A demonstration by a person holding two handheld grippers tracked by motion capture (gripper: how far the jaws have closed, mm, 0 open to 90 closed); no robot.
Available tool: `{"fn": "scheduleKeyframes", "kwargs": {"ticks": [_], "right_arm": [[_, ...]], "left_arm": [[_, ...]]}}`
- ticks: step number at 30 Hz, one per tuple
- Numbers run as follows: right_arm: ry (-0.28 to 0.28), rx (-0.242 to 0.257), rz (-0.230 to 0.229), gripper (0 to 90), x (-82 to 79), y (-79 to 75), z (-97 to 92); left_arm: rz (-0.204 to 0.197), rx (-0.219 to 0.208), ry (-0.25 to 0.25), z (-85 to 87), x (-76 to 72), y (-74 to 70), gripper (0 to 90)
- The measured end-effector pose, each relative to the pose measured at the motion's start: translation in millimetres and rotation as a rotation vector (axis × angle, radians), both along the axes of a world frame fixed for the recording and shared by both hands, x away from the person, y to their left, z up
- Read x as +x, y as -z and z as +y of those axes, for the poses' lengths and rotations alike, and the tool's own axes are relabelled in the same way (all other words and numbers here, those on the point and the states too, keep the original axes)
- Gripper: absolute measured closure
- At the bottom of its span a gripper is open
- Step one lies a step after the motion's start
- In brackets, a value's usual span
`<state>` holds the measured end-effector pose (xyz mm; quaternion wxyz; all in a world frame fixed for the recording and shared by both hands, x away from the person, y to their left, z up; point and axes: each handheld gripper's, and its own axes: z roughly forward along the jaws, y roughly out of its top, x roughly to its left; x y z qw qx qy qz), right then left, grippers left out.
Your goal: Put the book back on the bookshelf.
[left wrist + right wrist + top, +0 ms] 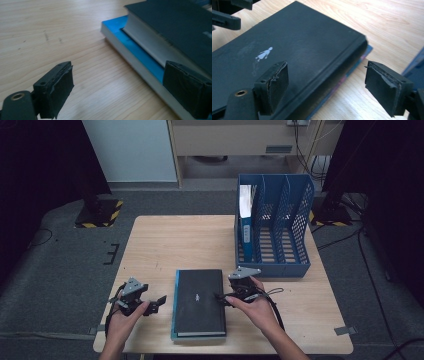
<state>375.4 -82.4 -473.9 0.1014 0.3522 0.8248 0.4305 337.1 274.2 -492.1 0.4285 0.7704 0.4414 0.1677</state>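
While both jaws gape empty, right gripper (325, 90) view alone reveals black book's (294, 50) figure.

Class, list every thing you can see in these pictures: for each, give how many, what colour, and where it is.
Table: one, light wood, centre of the high view.
Black book: one, black, near edge of the table, lying flat on the blue book.
Blue book: one, blue cover, under the black book, edge jutting out.
File rack: one, blue, far right of the table, several slots.
Binder: one, blue and white, upright in the rack's leftmost slot.
Left gripper: one, black, open, left of the books.
Right gripper: one, black, open, at the black book's right edge.
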Motion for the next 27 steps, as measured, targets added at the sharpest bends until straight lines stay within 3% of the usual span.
{"fn": "scheduleKeyframes", "kwargs": {"ticks": [6, 12, 17, 18, 21, 22, 25, 27], "right_arm": [[-0.032, 0.004, 0.034, 13.9, -0.4, 7.4, 5.7], [-0.054, -0.004, 0.042, 10.2, -2.6, 6.2, 5.7], [-0.084, -0.014, 0.048, 8.6, -5.9, 6.6, 10.7], [-0.094, -0.016, 0.045, 8.0, -6.4, 6.9, 13.2], [-0.092, -0.012, 0.051, 6.5, -5.1, 7.8, 14.6], [-0.091, -0.01, 0.059, 6.1, -4.8, 8.1, 14.7], [-0.09, -0.008, 0.06, 5.8, -3.9, 8.8, 14.7], [-0.084, -0.005, 0.069, 5.0, -3.0, 9.2, 15.2]], "left_arm": [[0.011, 0.008, 0.075, -22.2, -1.4, -2.4, 9.9], [0.037, -0.033, 0.081, -26.5, -1.4, -6.5, 12.0], [0.063, -0.073, 0.115, -30.9, -0.9, -10.8, 12.1], [0.074, -0.052, 0.136, -35.7, 0.1, -11.1, 12.1], [0.087, -0.048, 0.151, -40.5, 2.1, -10.0, 12.1], [0.096, -0.025, 0.167, -44.9, 4.6, -10.0, 12.0], [0.108, -0.021, 0.187, -48.2, 6.8, -11.6, 11.8], [0.116, 0.013, 0.202, -53.4, 10.9, -14.3, 11.3]]}}
